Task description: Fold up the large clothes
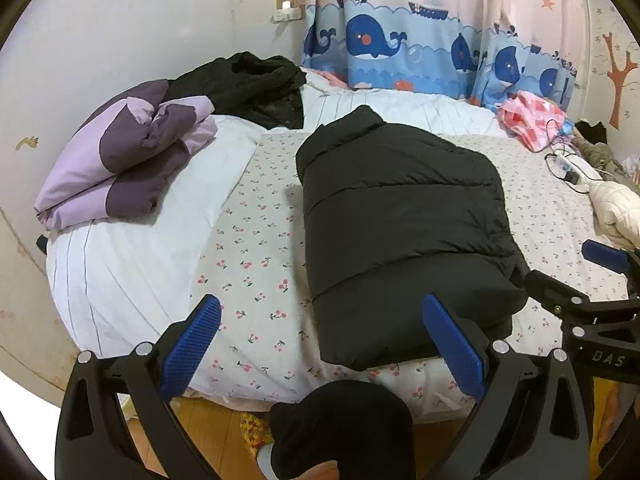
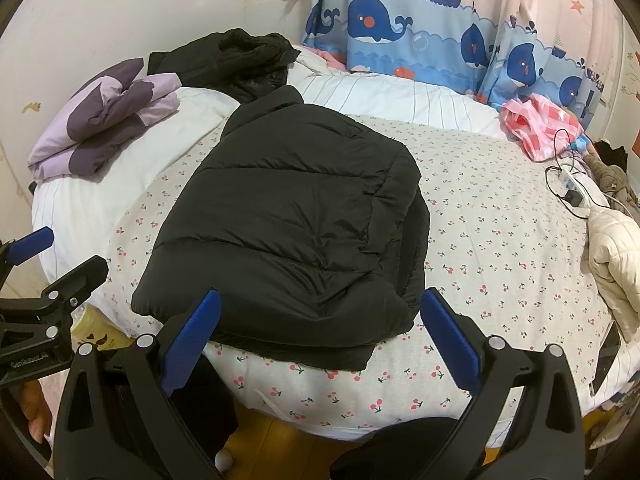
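A black puffer jacket [image 1: 400, 220] lies folded into a compact block on the cherry-print sheet [image 1: 256, 248], collar toward the far side. In the right wrist view the same jacket [image 2: 296, 224] fills the middle of the bed. My left gripper [image 1: 320, 340] is open, held back from the jacket's near hem, nothing between its blue pads. My right gripper [image 2: 320, 332] is open too, hovering over the jacket's near edge without touching it. Each gripper shows at the side of the other's view: the right gripper [image 1: 600, 276] and the left gripper [image 2: 48, 256].
A folded purple quilt [image 1: 128, 160] and a crumpled black garment [image 1: 248, 88] lie at the far left of the bed. A pink checked cloth [image 1: 536, 120], a power strip with cables [image 1: 568, 164] and a cream puffer coat [image 2: 612, 256] lie on the right. Whale curtain [image 1: 420, 44] behind.
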Demonstrator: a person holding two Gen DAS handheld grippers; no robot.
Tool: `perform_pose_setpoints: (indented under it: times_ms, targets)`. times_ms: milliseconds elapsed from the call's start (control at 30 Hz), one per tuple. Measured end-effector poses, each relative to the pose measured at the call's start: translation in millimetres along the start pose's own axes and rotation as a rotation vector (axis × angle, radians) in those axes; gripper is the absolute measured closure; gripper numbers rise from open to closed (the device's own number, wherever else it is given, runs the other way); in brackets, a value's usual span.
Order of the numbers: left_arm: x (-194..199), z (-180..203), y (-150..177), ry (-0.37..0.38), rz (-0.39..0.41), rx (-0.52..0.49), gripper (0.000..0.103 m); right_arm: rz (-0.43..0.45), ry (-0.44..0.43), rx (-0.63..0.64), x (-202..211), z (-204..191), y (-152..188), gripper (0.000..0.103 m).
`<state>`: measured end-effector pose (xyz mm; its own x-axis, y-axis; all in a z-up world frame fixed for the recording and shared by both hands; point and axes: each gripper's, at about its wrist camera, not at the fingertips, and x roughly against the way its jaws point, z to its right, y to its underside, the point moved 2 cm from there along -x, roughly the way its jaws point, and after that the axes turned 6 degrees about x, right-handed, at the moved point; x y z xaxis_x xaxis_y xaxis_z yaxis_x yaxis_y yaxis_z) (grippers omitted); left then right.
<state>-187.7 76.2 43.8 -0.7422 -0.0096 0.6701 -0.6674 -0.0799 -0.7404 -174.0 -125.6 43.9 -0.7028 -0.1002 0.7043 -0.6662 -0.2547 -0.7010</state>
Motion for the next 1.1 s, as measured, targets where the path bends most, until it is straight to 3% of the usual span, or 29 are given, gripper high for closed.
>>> perform_pose_setpoints:
  times_ms: [133,333,900,1100]
  targets:
    - [-0.7,-1.5,0.8,0.005,-0.002,0.018,0.006,-0.001,0.002,0.001,-1.1,3.1,2.3,0.007]
    - [-5.0,1.9,3.6,-0.08,-0.028,-0.015,0.006,0.0,0.003,-0.008,0.2,10.3,5.9,0.007]
    - [-2.2,5.2,8.1,0.0,-0.105,0.032,0.006,0.002,0.007,-0.033,8.7,24.3,12.1,0.007]
    - [-2.3,5.6,8.8,-0.029,-0.117,0.026,0.006,0.001,0.007,-0.034,9.3,23.9,12.7,0.007]
